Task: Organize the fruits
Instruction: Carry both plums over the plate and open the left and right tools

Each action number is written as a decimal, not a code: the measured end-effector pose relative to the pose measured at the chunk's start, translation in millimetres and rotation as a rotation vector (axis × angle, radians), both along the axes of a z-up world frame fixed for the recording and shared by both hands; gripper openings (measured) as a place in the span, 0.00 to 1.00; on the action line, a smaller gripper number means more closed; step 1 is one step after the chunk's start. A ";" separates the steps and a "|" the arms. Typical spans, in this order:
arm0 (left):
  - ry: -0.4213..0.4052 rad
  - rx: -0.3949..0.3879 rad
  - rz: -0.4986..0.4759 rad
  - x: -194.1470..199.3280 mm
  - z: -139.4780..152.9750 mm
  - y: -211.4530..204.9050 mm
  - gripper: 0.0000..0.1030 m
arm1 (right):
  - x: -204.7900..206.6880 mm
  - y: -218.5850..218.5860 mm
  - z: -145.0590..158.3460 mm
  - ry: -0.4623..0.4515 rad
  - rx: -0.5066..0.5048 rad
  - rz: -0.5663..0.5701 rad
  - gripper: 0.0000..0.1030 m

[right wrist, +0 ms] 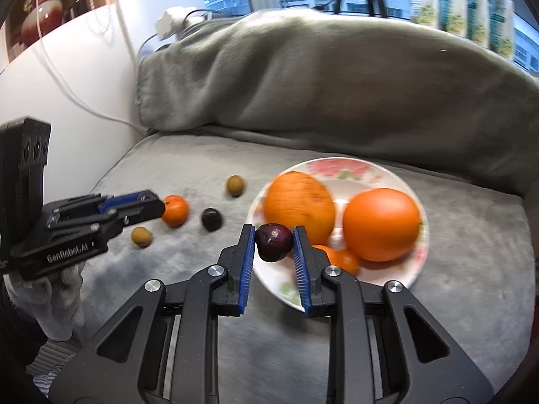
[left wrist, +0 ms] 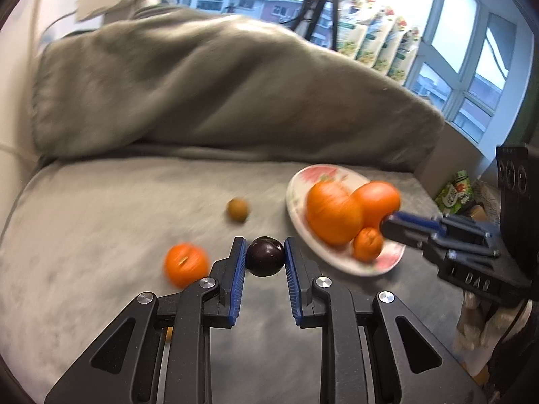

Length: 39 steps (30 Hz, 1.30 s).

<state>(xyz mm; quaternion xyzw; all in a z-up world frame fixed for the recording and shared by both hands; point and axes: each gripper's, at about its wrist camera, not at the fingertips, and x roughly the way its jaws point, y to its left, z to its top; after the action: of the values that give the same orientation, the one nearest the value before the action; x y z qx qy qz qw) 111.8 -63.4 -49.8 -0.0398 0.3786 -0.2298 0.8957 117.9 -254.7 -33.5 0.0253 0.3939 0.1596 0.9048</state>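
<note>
Now both grippers are gripping fruit: the left gripper (left wrist: pixel 262 257) is pinching a dark plum (left wrist: pixel 264 256) over the grey cushion (left wrist: pixel 101 208), while the right gripper (right wrist: pixel 273 244) is clamping another plum (right wrist: pixel 273 242) at the floral plate's (right wrist: pixel 397 276) near rim, beside 2 oranges (right wrist: pixel 380 224).

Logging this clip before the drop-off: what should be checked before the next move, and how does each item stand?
1. Left gripper clamps left plum: ok.
2. Right gripper clamps right plum: ok.
3. Bare room on plate: ok, near its front rim.
4. Oranges on plate settled: cannot tell, blurred.
5. Cushion cleared: not ok; mandarin, dark fruit lie loose.
</note>
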 end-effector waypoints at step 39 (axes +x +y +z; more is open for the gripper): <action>0.029 0.027 -0.173 73.3 10.0 -135.2 0.48 | 4.2 -59.1 -29.5 0.051 0.018 -0.082 0.49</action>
<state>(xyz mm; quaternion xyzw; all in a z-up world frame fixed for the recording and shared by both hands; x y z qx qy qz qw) 185.1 -198.6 -39.7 0.0019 0.3965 -0.3004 0.8675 122.1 -313.8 -63.0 0.0537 0.4139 0.1255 0.9000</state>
